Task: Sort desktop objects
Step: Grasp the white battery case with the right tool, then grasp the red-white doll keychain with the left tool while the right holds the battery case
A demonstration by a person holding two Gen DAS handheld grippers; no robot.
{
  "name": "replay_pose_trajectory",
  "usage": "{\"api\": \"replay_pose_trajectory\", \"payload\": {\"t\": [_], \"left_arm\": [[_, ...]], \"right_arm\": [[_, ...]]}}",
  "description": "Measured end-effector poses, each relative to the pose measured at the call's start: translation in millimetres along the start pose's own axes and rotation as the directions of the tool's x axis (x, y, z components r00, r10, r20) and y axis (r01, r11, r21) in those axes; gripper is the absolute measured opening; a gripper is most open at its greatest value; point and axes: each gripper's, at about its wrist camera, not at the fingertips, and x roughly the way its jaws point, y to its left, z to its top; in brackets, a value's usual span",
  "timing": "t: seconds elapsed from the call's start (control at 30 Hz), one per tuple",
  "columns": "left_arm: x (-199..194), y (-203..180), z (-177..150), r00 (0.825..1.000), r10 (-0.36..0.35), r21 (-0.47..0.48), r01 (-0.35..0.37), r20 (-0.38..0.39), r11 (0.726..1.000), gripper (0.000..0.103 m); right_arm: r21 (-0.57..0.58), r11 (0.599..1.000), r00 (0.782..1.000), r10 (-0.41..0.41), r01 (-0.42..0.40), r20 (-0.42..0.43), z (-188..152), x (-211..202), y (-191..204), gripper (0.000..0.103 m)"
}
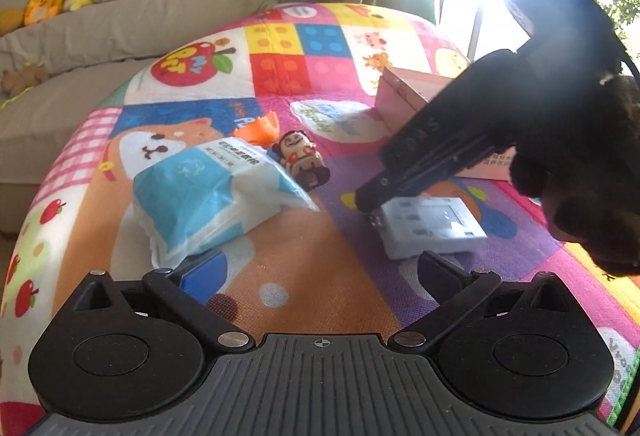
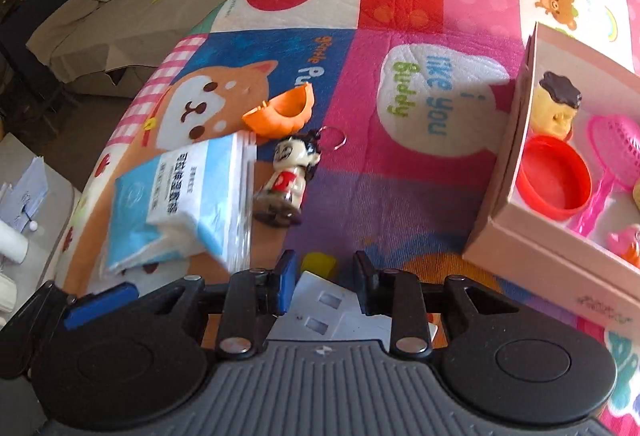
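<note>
Plastic, white and flat, with small rectangular windows on its face: a white device [image 2: 336, 310] lies on the play mat [image 2: 400, 195], and the right gripper [image 2: 326, 286] straddles its near end, one finger on each side. The right wrist view does not settle whether the pads press on it; the gap between the fingers is narrow, about the width of the device. In the left wrist view the same device [image 1: 430, 226] lies under the tip of the right gripper [image 1: 370, 201], which reaches down from the upper right in a gloved hand [image 1: 580, 163].

Beside the device, toward the mat's middle, lies a blue-and-white tissue pack [image 2: 188, 199], and just past the pack's far corner a small figurine keychain [image 2: 290, 177] lies on its back, its ring pointing away from the device. Beyond the figurine sits an orange half shell [image 2: 280, 113], hollow side up. On the other side of the device stands a pink open box [image 2: 516, 163], which holds a red round lid [image 2: 554, 177], a pink toy sieve [image 2: 612, 151] and a yellow figure with dark hair [image 2: 558, 103].

The left gripper [image 1: 310, 278] hovers low over the mat, spread wide and holding nothing, the tissue pack [image 1: 216, 195] just ahead of its blue-padded finger and the device ahead of the other.
</note>
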Motion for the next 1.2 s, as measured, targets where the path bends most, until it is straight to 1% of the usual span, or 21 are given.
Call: {"api": "replay_pose_trajectory", "payload": {"t": [0.03,0.07,0.1,0.13,0.17,0.2,0.23,0.3,0.4,0.47,0.5,0.57,0.7,0.73,0.77,0.83,0.9,1.0,1.07,1.17,1.2], "left_arm": [[0.2,-0.9,-0.1,1.000,0.000,0.005,0.000,0.000,1.000,0.103],[1.0,-1.2,-0.1,1.000,0.000,0.006,0.000,-0.003,1.000,0.103],[1.9,-1.0,0.2,1.000,-0.001,0.004,0.001,-0.007,1.000,0.103],[3.5,-0.2,0.5,1.000,0.000,-0.001,0.000,-0.015,1.000,0.103],[5.0,0.8,1.0,1.000,0.004,-0.008,-0.004,-0.023,1.000,0.103],[5.9,1.2,1.3,1.000,0.009,-0.013,-0.010,-0.028,1.000,0.103],[6.7,2.0,1.8,0.999,0.020,-0.020,-0.021,-0.032,1.000,0.103],[6.9,4.8,2.8,0.999,0.041,-0.032,-0.042,-0.029,0.999,0.103],[2.3,6.8,2.3,0.999,0.035,-0.026,-0.036,-0.030,0.999,0.103],[0.2,3.9,0.4,0.998,0.030,0.015,-0.030,-0.049,0.999,0.103],[-0.6,2.0,-0.6,0.998,0.029,0.039,-0.027,-0.057,0.999,0.103],[-2.1,-2.4,-2.6,0.997,0.023,0.082,-0.017,-0.074,0.996,0.103],[-4.2,-7.9,-3.2,0.996,0.025,0.112,-0.015,-0.086,0.994,0.103],[-4.3,-9.0,-2.1,0.996,0.024,0.115,-0.014,-0.086,0.993,0.103],[-4.1,-10.5,-0.3,0.996,0.023,0.117,-0.013,-0.082,0.993,0.103],[-2.8,-14.0,4.5,0.997,0.012,0.121,-0.003,-0.071,0.993,0.103],[0.9,-18.6,10.8,0.998,-0.013,0.129,0.020,-0.056,0.992,0.103],[14.2,-24.2,21.2,0.999,-0.030,0.143,0.036,-0.042,0.989,0.103],[26.8,-26.7,29.7,0.998,-0.034,0.150,0.040,-0.043,0.988,0.103],[45.7,-25.9,44.6,0.999,-0.033,0.136,0.038,-0.041,0.990,0.103],[50.8,-25.0,49.1,0.999,-0.025,0.126,0.030,-0.037,0.992,0.103]], "right_arm": [[-0.003,1.000,0.999,-0.027,0.027,0.041,-10.9,-11.4,-3.9,0.045],[-0.028,0.997,0.993,-0.063,0.066,0.096,-20.4,-20.9,-4.8,0.053],[-0.050,0.994,0.987,-0.090,0.098,0.136,-27.3,-27.2,-4.8,0.065],[-0.076,0.989,0.978,-0.113,0.128,0.177,-35.6,-34.0,-4.8,0.072],[-0.090,0.987,0.975,-0.111,0.131,0.193,-41.5,-38.2,-5.9,0.074],[-0.092,0.990,0.977,-0.089,0.109,0.194,-45.6,-40.4,-9.2,0.075],[-0.085,0.993,0.980,-0.063,0.081,0.188,-47.9,-40.1,-13.6,0.078],[-0.057,0.996,0.982,-0.051,0.063,0.184,-51.6,-37.0,-18.1,0.083],[0.001,1.000,0.984,-0.024,0.024,0.175,-53.6,-30.2,-22.1,0.083],[0.030,0.999,0.984,0.023,-0.029,0.177,-55.4,-27.0,-20.7,0.085],[0.034,0.999,0.983,0.029,-0.036,0.180,-56.1,-26.2,-19.0,0.088],[0.012,1.000,0.983,0.008,-0.011,0.186,-62.6,-22.4,-11.2,0.088],[0.000,0.998,0.971,-0.059,0.061,0.231,-73.9,-28.9,-15.4,0.088],[0.008,0.996,0.966,-0.086,0.087,0.246,-77.2,-32.8,-19.0,0.087],[0.021,0.990,0.955,-0.138,0.137,0.264,-82.3,-38.4,-25.6,0.086],[0.052,0.978,0.932,-0.209,0.203,0.295,-93.9,-48.9,-39.4,0.086],[0.097,0.967,0.918,-0.254,0.235,0.305,-105.5,-60.0,-54.2,0.086],[0.168,0.957,0.902,-0.280,0.236,0.328,-124.3,-75.3,-73.1,0.086],[0.209,0.952,0.889,-0.287,0.223,0.356,-136.4,-82.3,-81.7,0.089],[0.270,0.936,0.865,-0.321,0.226,0.387,-149.6,-82.7,-89.5,0.091],[0.285,0.932,0.863,-0.326,0.224,0.385,-151.3,-81.3,-91.6,0.091]]}}
